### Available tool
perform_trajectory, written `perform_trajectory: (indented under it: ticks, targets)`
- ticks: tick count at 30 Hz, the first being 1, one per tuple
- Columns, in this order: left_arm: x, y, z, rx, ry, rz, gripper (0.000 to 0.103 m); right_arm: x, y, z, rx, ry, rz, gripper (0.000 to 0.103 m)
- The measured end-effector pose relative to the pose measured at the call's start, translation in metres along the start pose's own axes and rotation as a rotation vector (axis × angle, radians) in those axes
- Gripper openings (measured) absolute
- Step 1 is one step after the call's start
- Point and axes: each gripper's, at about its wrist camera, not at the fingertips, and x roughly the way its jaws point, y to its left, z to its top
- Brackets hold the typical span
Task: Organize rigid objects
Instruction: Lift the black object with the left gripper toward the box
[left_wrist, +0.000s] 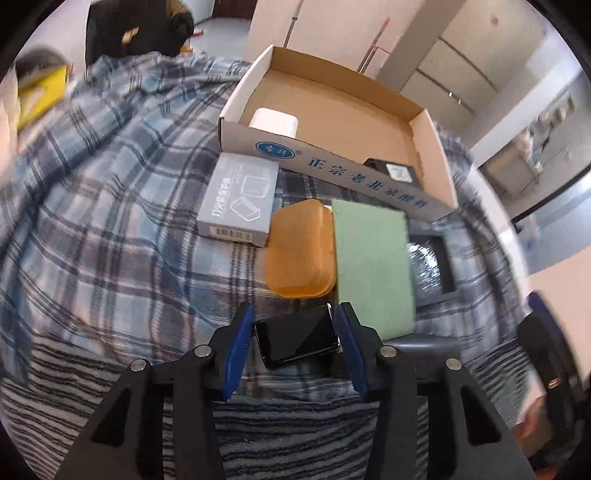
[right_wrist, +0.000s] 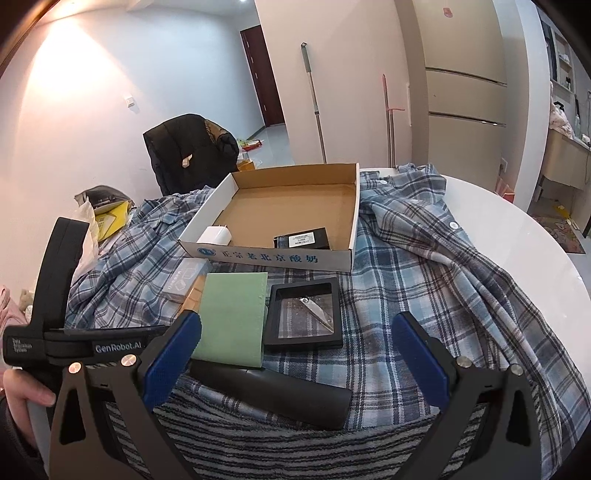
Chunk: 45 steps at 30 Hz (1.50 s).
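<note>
A: Left wrist view first: the left gripper (left_wrist: 295, 345) has its blue pads hard against both ends of a small glossy black device (left_wrist: 299, 341), clamped across its long axis. That device sits on the plaid cloth (left_wrist: 110, 221), on the near side of the cardboard box (left_wrist: 436, 155), just this side of the orange lid (left_wrist: 301, 254) and the green card (left_wrist: 373, 273).

B: And the box itself?

A: Straight ahead beyond the fingers, open-topped, a white charger (left_wrist: 273, 120) and a black packet (left_wrist: 395, 171) already inside. My read: lift, carry forward over the near wall, drop it in.

B: Right wrist view now?

A: The right gripper (right_wrist: 295, 354) hangs with its jaws wide apart, nothing between them. A black cylinder (right_wrist: 273, 395) lies crosswise just under it, well short of the box (right_wrist: 354, 206); the black display frame (right_wrist: 304, 314) sits nearer the box.

B: So which hand is closer to the device?

A: The left, clearly; the device is hidden in this view.
</note>
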Motion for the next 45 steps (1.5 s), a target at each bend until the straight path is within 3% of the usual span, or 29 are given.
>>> perform_trajectory:
  ticks: [5,7,9,12,16,22,24,28,33,38,45]
  targets:
    - [0.008,-0.018,-0.007,0.131,0.035,0.088,0.050,0.000,0.001,0.000,-0.007,-0.001,-0.010,0.103]
    - [0.008,-0.020,-0.005,0.128,0.031,0.100,0.043,0.001,0.001,0.000,-0.011,-0.004,-0.016,0.103]
    - [0.006,-0.020,-0.004,0.122,0.009,0.090,0.043,0.000,0.001,0.000,-0.016,-0.009,-0.029,0.103]
    - [-0.003,-0.028,-0.006,0.197,-0.052,0.101,0.042,0.000,0.001,0.001,-0.018,-0.018,-0.043,0.103]
    - [-0.042,-0.032,-0.015,0.296,-0.241,0.091,0.042,-0.002,-0.003,0.002,0.001,-0.024,-0.037,0.103]
    - [-0.098,-0.019,-0.034,0.325,-0.580,0.040,0.042,0.003,-0.003,0.000,0.011,-0.025,-0.053,0.103]
    - [-0.107,-0.010,-0.040,0.329,-0.660,0.001,0.042,0.006,0.000,-0.001,0.020,-0.048,-0.091,0.103]
    - [-0.108,0.006,-0.047,0.304,-0.778,0.016,0.042,0.011,0.010,0.003,-0.011,-0.017,-0.102,0.103]
    - [-0.099,0.020,-0.052,0.270,-0.803,0.021,0.042,0.010,0.022,0.005,0.005,0.001,-0.116,0.103]
    - [-0.106,0.022,-0.062,0.289,-0.855,0.009,0.042,0.037,0.047,0.004,-0.066,0.146,-0.093,0.103]
    - [-0.108,0.022,-0.068,0.265,-0.865,-0.002,0.042,0.071,0.073,-0.006,-0.123,0.255,-0.086,0.103]
